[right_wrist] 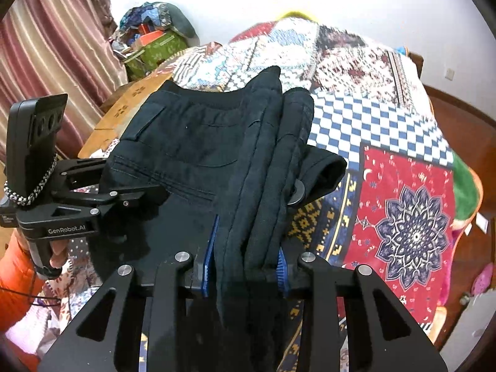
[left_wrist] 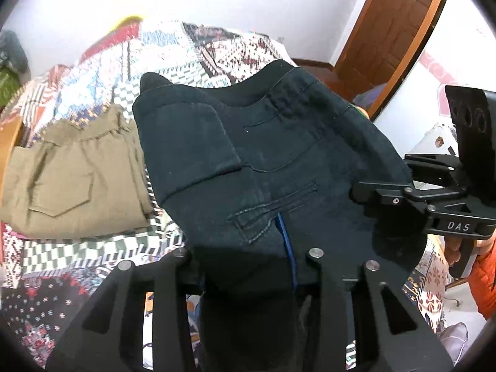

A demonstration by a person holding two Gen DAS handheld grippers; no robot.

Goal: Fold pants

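Folded black pants hang in the air above the patchwork bedspread, held by both grippers. My left gripper is shut on the pants' near edge, its blue pad showing against the cloth. My right gripper is shut on several bunched layers of the pants, blue pads on both sides. Each gripper shows in the other's view: the right one at the right, the left one at the left, both with jaws closed into the cloth.
Folded khaki pants lie on the bedspread to the left. The bedspread fills the right side. A wooden door stands at the far right. A cluttered green box and pink curtains are at the far left.
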